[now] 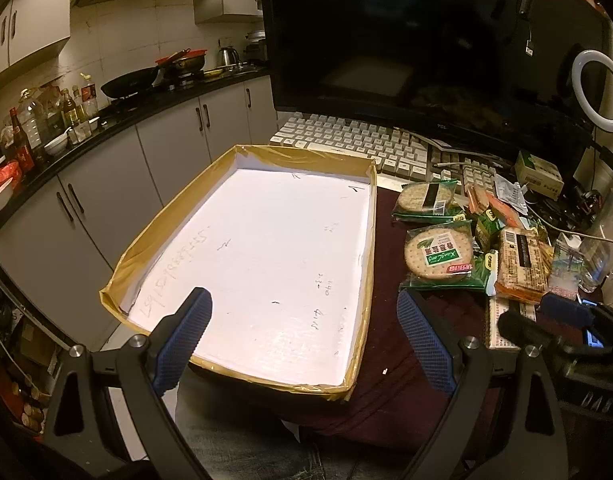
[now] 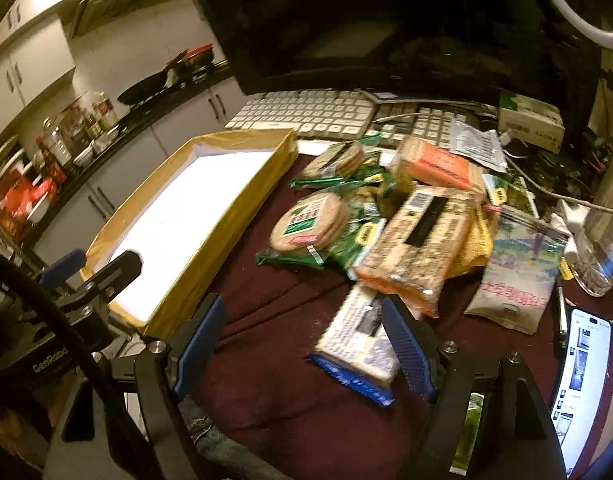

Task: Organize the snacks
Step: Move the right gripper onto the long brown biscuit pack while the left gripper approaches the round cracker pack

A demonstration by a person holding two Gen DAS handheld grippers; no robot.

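Note:
A shallow tray (image 1: 358, 280) with a tan taped rim and a bare white floor lies on the maroon cloth. My left gripper (image 1: 306, 340) hovers open over its near end, nothing between the blue pads. Right of the tray is a heap of snack packs: round crackers in green wrappers (image 1: 438, 256), an orange-edged cracker pack (image 1: 522, 268). In the right wrist view my right gripper (image 2: 302, 348) stands open over the cloth. A white and blue pack (image 2: 354, 340) lies between its fingers, close to the right one and not pinched. The tray (image 2: 226, 232) and left gripper (image 2: 92, 266) show at left.
Two keyboards (image 1: 346, 136) and a dark monitor (image 1: 426, 40) stand behind the tray. A lit phone (image 2: 582, 380) and a clear container (image 2: 602, 240) sit at the right edge, with a small box (image 2: 530, 120) and cables behind the heap. Kitchen cabinets (image 1: 106, 184) run along the left.

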